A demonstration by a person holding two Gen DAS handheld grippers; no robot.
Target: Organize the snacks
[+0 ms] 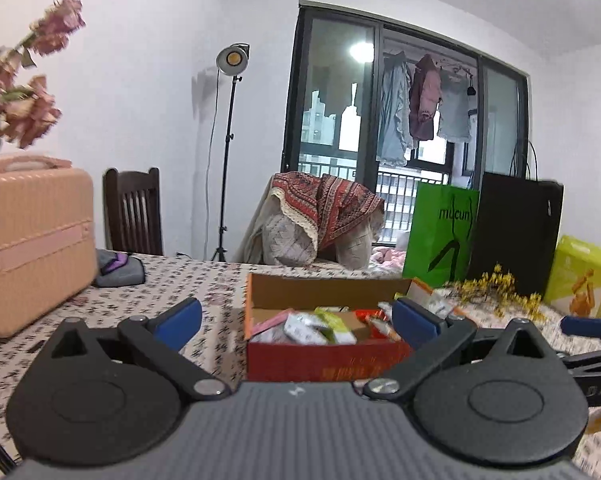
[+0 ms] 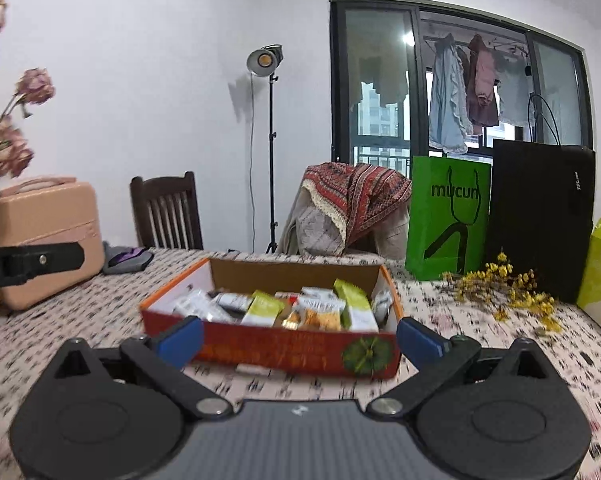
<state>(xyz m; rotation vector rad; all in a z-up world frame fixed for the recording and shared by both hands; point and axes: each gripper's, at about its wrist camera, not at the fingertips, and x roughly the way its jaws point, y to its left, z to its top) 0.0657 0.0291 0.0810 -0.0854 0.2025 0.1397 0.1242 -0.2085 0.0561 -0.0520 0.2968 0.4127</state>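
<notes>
1. Left gripper [image 1: 296, 316]: jaws spread wide, nothing btwn the blue pads. It's low over the table, facing the box from just in front.
2. Right gripper [image 2: 298, 336]: jaws also wide apart, empty. Blue pads sit either side of the box's front wall in view, not touching it.
3. Snack box [image 2: 284, 348]: open cardboard box, red-orange outside w/ a green round print on the front right, plain brown inside. Sits on the tablecloth [image 2: 460, 320], roughly mid-table, just ahead of both grippers.
4. Snacks [image 2: 320, 312]: small packets piled loose inside the box – light green ones, white ones, one w/ orange pattern. In the left wrist view a pink packet [image 1: 274, 318] lies at the box's left end. Exact count: can't tell.
5. Left of the box: pink hard case [image 2: 48, 236] near the table edge, grey-purple pouch [image 2: 126, 260] beside it.
6. Right of the box: green paper bag [image 2: 448, 220] and black bag [image 2: 540, 216] standing upright side by side; yellow dried flowers [image 2: 508, 292] lying in front of them.
7. Far right edge: yellow-green carton [image 1: 580, 276], partly cut off.
8. Right gripper's tip shows at the right edge of the left wrist view; left gripper's arm shows at the left edge of the right wrist view.
</notes>
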